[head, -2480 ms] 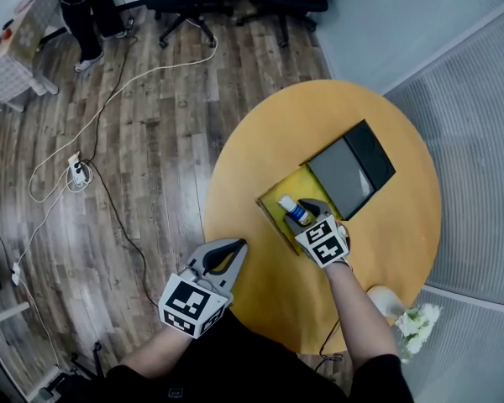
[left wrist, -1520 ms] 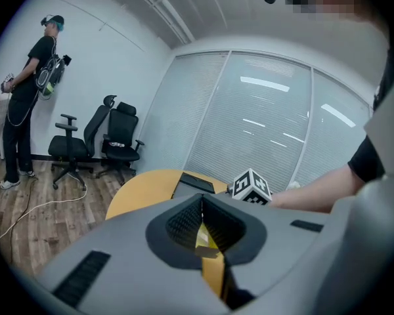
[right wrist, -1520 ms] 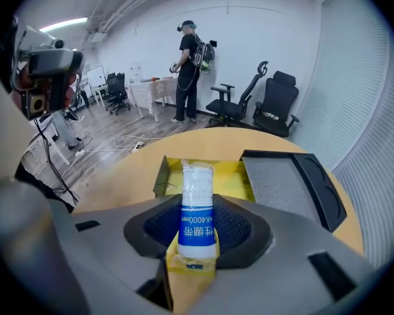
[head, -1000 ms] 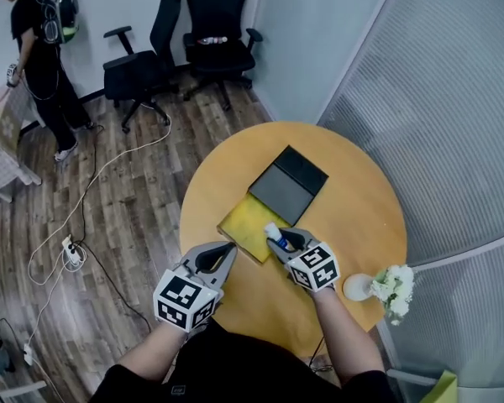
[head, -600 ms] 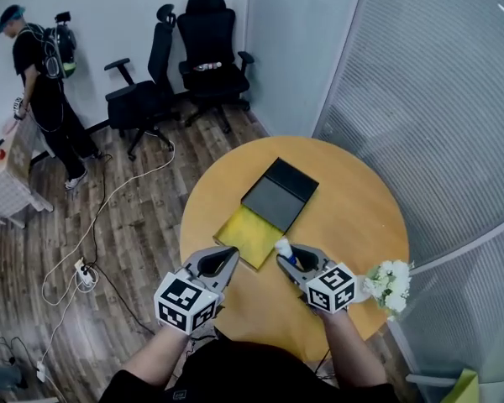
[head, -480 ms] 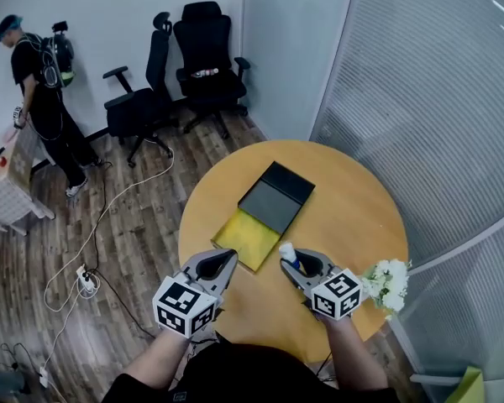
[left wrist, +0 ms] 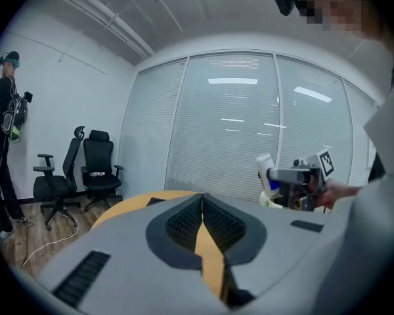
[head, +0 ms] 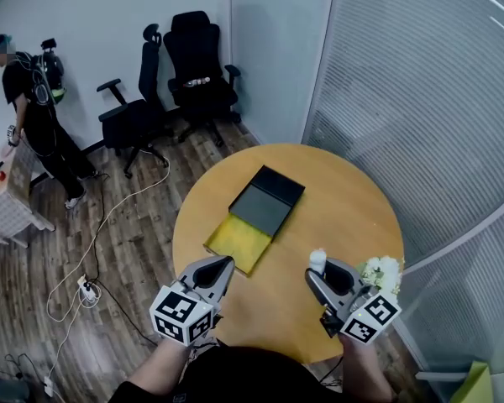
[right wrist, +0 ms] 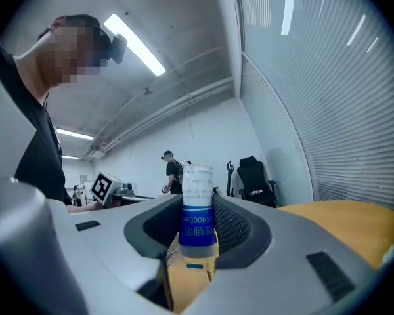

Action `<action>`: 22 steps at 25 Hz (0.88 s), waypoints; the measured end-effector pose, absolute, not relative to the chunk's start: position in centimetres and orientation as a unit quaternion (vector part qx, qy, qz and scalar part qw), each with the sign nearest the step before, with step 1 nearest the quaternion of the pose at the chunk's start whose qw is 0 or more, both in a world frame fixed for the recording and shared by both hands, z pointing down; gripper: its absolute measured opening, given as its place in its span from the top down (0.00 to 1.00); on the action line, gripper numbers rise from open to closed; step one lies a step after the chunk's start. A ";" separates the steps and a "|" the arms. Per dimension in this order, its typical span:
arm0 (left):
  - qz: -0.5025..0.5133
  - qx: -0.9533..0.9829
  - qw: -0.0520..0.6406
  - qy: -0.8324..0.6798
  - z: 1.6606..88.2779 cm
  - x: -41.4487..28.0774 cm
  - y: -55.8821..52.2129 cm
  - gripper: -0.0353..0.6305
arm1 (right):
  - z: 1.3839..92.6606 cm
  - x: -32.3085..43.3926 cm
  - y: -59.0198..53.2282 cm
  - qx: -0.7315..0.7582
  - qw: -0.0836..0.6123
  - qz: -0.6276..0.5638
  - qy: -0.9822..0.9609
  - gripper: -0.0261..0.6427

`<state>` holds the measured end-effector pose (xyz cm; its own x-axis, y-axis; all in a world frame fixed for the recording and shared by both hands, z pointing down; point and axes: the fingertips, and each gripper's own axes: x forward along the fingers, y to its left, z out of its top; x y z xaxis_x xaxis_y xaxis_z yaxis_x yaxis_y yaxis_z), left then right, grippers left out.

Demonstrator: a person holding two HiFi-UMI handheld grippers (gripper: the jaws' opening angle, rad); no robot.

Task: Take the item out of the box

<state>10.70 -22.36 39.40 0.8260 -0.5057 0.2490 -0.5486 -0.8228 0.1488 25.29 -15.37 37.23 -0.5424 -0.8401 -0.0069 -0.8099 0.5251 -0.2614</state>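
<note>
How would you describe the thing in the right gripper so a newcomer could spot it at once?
Start at the round yellow table and go to its near right edge, where the right gripper hangs beside a bunch of white flowers. Clamped upright between its jaws is a small white bottle with a blue label band, the only slim cylinder here, unlike the flat open box.

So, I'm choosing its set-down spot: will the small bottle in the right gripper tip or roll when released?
Probably tippy: the bottle looks tall and narrow. Laid down, its round body would likely roll on the smooth table. It seems rigid: the right gripper clamps it without denting.
</note>
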 end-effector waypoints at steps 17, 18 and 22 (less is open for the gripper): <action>0.084 0.952 0.086 -0.281 37.8 11.0 -22.3 0.93 | 36.9 25.9 -14.0 -0.495 0.061 -0.049 0.865 0.75; 0.084 0.952 0.087 -0.280 37.8 11.0 -22.3 0.93 | 36.9 25.7 -13.9 -0.495 0.061 -0.047 0.866 0.75; 0.085 0.953 0.087 -0.277 37.9 11.1 -22.3 0.93 | 37.2 25.8 -14.1 -0.503 0.057 -0.045 0.861 0.75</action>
<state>11.09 -22.25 37.87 0.8322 -0.5133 0.2097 -0.5429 -0.8312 0.1198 25.78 -14.06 37.15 -0.4871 -0.8717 -0.0532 -0.8616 0.4896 -0.1340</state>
